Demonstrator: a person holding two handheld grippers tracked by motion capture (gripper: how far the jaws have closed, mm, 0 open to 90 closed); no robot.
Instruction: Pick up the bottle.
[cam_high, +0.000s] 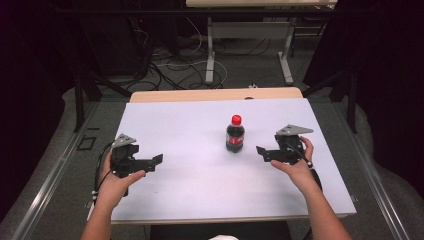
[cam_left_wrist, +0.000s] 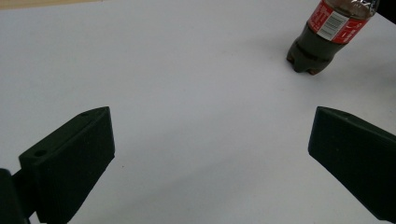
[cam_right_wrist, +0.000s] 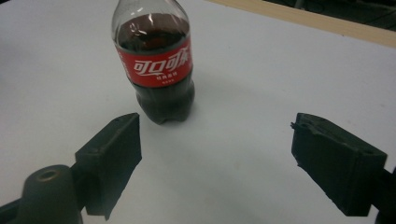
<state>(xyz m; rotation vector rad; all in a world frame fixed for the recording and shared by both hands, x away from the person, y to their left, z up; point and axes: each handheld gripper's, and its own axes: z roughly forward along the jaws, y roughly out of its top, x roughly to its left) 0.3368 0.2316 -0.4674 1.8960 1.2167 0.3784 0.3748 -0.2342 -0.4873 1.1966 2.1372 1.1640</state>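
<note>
A small cola bottle (cam_high: 235, 134) with a red cap and red label stands upright near the middle of the white table (cam_high: 200, 120). My right gripper (cam_high: 261, 151) hovers just to its right, open, jaws pointing left toward it. In the right gripper view the bottle (cam_right_wrist: 156, 65) stands a little beyond the left jaw, untouched, and the gripper (cam_right_wrist: 215, 154) is wide apart. My left gripper (cam_high: 157, 161) is at the table's left, open and holding nothing. In the left gripper view the gripper (cam_left_wrist: 210, 154) is spread wide, with the bottle (cam_left_wrist: 327, 35) far off at upper right.
The white sheet covers a wooden table with its far edge (cam_high: 215, 94) showing. Beyond it, cables (cam_high: 170, 70) lie on the floor by another table's legs (cam_high: 210, 55). Dark curtains flank both sides.
</note>
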